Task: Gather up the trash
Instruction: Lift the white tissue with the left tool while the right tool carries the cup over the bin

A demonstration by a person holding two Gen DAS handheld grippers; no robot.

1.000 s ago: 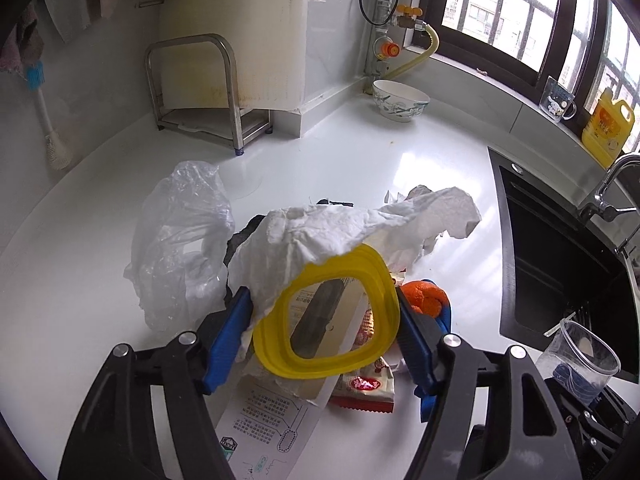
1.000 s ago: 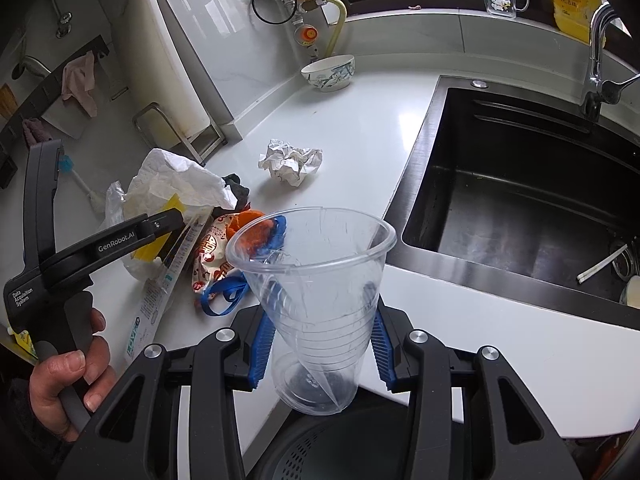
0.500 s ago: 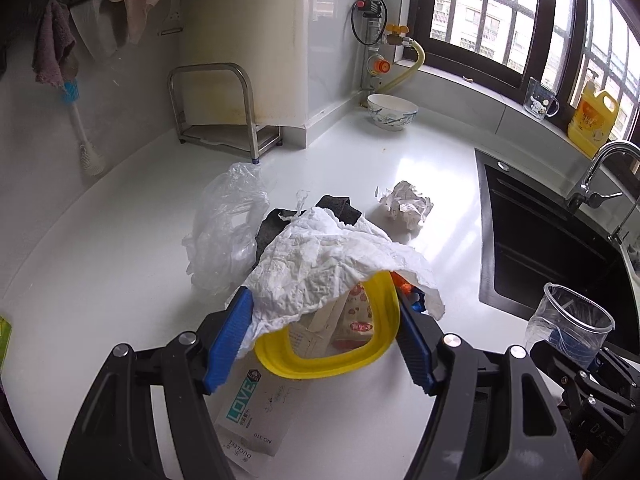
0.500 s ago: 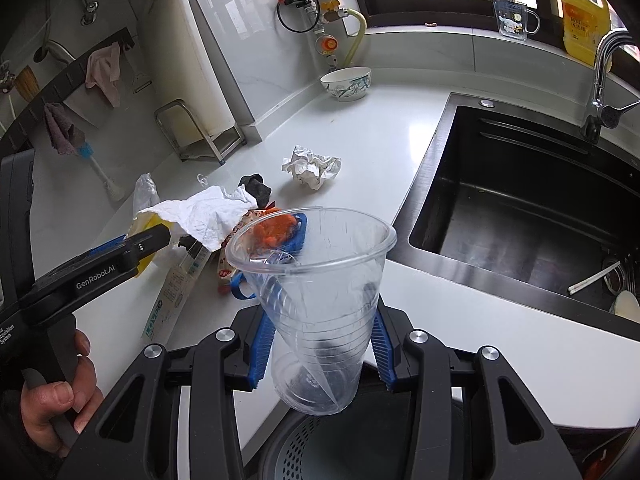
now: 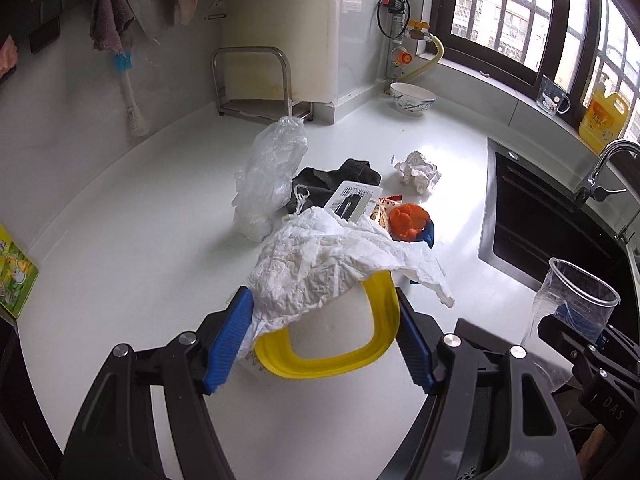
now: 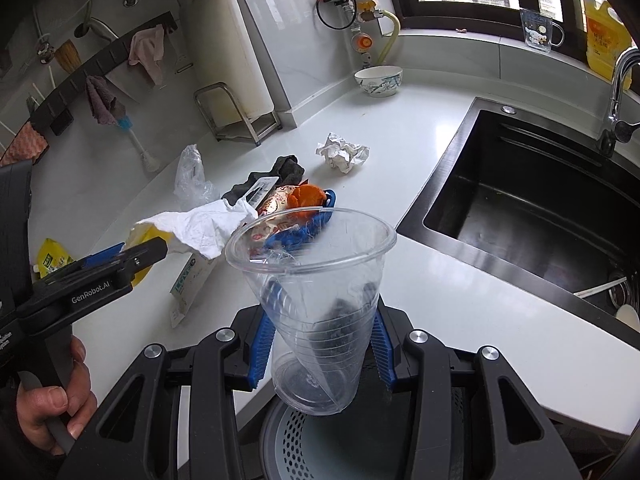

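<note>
My left gripper [image 5: 322, 340] is shut on a yellow plastic ring [image 5: 328, 364] with a crumpled white paper [image 5: 320, 268] draped over it, lifted above the white counter [image 5: 140, 260]. In the right wrist view the left gripper [image 6: 120, 256] shows at the left, a hand on its grip. My right gripper [image 6: 322, 344] is shut on a clear plastic cup [image 6: 316, 292], held tilted over a dark round bin [image 6: 288, 440]. The trash pile stays on the counter: a clear bag [image 5: 268, 184], a dark cloth [image 5: 332, 180], an orange lump [image 5: 408, 220] and a paper ball [image 5: 418, 170].
A black sink [image 6: 460, 168] with a faucet [image 6: 618, 92] lies to the right. A bowl [image 5: 412, 98], a metal rack [image 5: 256, 80] and a yellow bottle [image 5: 604, 120] stand at the back. A flat box [image 6: 192, 280] lies beside the pile.
Both grippers have drawn back from the pile and risen. The left one carried the yellow ring and paper with it; the right one kept the cup and rolled a little.
</note>
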